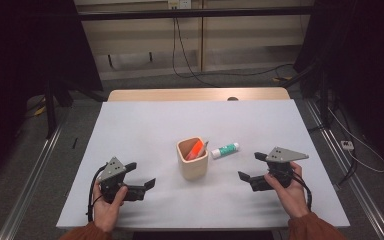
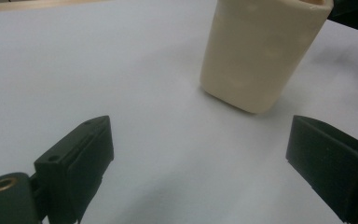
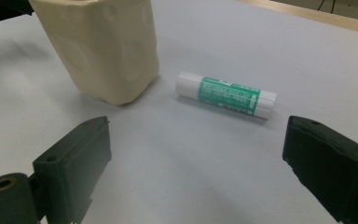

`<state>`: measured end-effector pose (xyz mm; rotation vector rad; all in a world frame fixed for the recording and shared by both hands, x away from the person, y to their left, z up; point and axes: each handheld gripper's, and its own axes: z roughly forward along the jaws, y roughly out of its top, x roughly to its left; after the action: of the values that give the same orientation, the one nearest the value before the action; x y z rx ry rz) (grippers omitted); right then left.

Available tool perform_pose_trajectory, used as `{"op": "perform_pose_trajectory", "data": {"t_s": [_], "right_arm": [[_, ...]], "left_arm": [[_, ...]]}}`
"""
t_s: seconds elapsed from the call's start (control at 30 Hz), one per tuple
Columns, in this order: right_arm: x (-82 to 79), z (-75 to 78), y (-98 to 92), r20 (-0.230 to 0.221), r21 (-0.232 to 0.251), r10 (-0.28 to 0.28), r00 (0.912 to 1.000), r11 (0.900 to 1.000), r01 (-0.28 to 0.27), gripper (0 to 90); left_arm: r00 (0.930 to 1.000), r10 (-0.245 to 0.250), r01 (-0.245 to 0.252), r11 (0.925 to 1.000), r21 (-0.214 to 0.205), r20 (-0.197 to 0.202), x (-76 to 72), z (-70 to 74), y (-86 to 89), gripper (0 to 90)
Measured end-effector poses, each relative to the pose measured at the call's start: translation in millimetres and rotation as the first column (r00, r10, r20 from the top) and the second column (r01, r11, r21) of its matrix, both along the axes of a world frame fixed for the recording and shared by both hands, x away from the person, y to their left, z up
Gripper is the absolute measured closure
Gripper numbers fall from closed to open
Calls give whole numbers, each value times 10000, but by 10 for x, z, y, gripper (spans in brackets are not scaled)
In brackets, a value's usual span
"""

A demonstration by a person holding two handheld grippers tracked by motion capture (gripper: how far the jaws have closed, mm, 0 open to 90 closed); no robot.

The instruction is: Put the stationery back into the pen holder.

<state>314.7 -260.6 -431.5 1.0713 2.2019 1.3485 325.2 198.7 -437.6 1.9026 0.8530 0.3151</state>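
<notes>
The white counter [image 1: 145, 125] carries a cream cup [image 1: 193, 165] with an orange pen [image 1: 195, 149] already standing inside. Just beside the cup a green-and-white glue stick [image 1: 225, 149] lies flat, likely what is left to put in. The left gripper [image 1: 144, 175] and right gripper [image 1: 251, 166] hold their jaws apart, empty.

1. High view: above the near edge of the table [image 1: 145, 120], looking forward and down.
2. Gripper views: low, close, from opposite sides; both share the cream cup [image 2: 261, 51].
</notes>
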Motion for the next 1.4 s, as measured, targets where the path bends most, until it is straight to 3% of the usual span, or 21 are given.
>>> {"op": "perform_pose_trajectory", "data": {"t_s": [0.1, 0.6, 0.7, 0.8, 0.93, 1.07, 1.17, 1.23, 1.4], "right_arm": [[91, 23, 17, -74, 140, 125, 9999, 9998, -124, 84], [526, 97, 102, -238, -612, 260, 9994, 9977, -274, 112], [604, 66, 128, -350, -647, 516, 9981, 9965, -538, 80], [674, 26, 165, -465, -960, 577, 9973, 9934, -619, 116], [769, 37, 215, -530, -1294, 1010, 9935, 9858, -1071, 98], [887, 81, 271, -674, -1722, 1500, 9864, 9720, -1596, 95], [974, 77, 323, -844, -2165, 1791, 9802, 9569, -1935, 88], [1016, 66, 371, -1027, -2607, 2071, 9729, 9383, -2272, 75], [1103, 59, 432, -1320, -2652, 2598, 9566, 9206, -2866, 110]], "left_arm": [[10000, -98, 98, 10000, 12, 9, -4, 5, -11, 73], [9992, -388, 388, 9992, 122, -7, 0, -6, -25, 73], [9990, -448, 449, 9989, 137, -64, 6, -13, -28, 73], [9988, -474, 475, 9988, 113, -77, 3, -16, -35, 73], [9988, -474, 475, 9988, 123, -99, 7, -19, -35, 73], [9988, -474, 475, 9988, 116, -102, 10, -20, -34, 73], [9989, -449, 450, 9989, 129, -109, 10, -22, -31, 73], [9989, -456, 457, 9989, 115, -120, 10, -26, -30, 73], [9988, -464, 467, 9988, 173, -172, 16, -27, -26, 73]]}}
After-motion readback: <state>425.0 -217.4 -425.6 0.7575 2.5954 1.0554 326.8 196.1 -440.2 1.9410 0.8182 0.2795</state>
